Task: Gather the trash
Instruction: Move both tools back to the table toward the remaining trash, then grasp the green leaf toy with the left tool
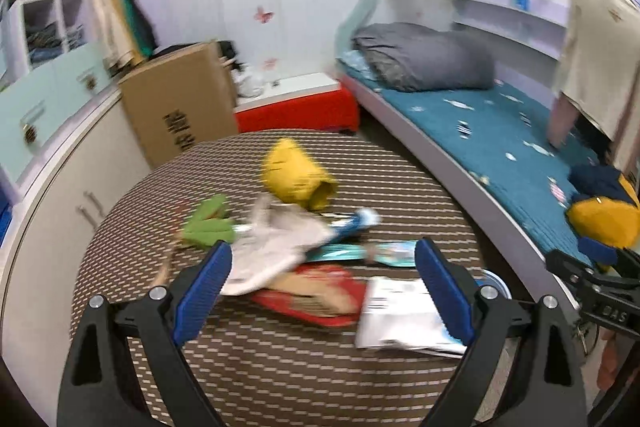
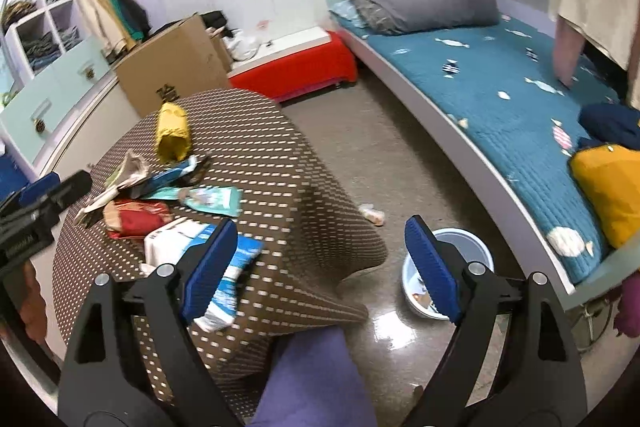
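The left tongs (image 1: 322, 263) hang released over the table (image 1: 280, 367); the trash pile (image 1: 296, 247) lies just ahead, between and beyond their tips. The right tongs (image 2: 318, 243) are likewise released, with the white-blue wrapper (image 2: 188, 239) beside their left tip and the bin (image 2: 464, 247) behind their right one.

I see a brown, white-dashed tablecloth (image 1: 280, 367), yellow bag (image 1: 294, 175), red packet (image 1: 320, 295), teal bedspread (image 2: 500, 99), blue pads (image 2: 208, 263).
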